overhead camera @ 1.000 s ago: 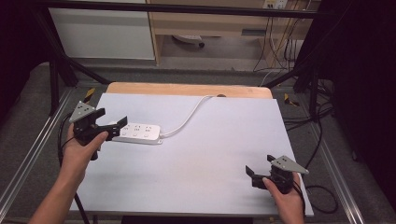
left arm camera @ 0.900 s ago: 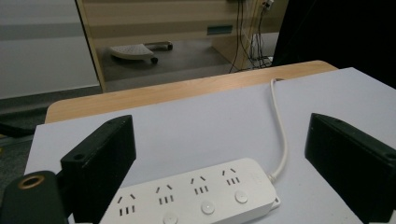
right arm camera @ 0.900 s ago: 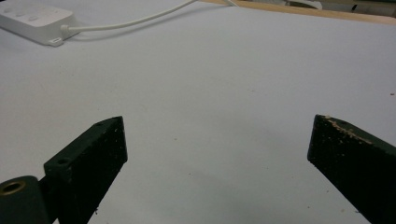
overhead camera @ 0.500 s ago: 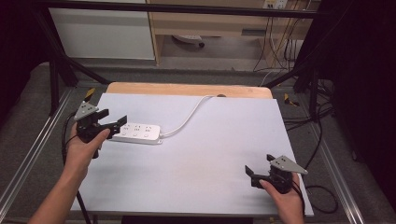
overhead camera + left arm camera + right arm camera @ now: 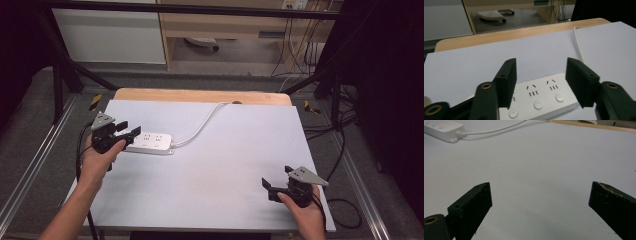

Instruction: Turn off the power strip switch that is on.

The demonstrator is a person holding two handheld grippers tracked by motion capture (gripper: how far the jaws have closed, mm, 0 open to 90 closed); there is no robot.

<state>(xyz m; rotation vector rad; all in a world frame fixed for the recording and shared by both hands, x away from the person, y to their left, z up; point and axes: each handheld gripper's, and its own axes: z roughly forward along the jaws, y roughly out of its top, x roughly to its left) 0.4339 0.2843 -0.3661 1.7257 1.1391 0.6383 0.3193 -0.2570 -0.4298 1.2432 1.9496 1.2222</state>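
Observation:
A white power strip (image 5: 151, 142) lies flat at the left of the white table, and its white cable (image 5: 200, 125) runs back toward the far edge. My left gripper (image 5: 129, 131) is open at the strip's left end. In the left gripper view its jaws stand wide on either side of the power strip (image 5: 541, 98), just above it, and do not grip it. My right gripper (image 5: 267, 189) stands open near the front right of the table with nothing between its jaws. The power strip (image 5: 441, 128) lies far off at the upper left in the right gripper view.
The white table top (image 5: 225, 165) has a wooden strip (image 5: 200, 96) along its far edge. Metal frame rails (image 5: 350, 175) run along both sides. Cables (image 5: 300, 40) hang behind the table, and a cabinet stands beyond.
My left gripper has shifted slightly right and forward, so its jaws now straddle the strip's left end. The right gripper has stayed put.

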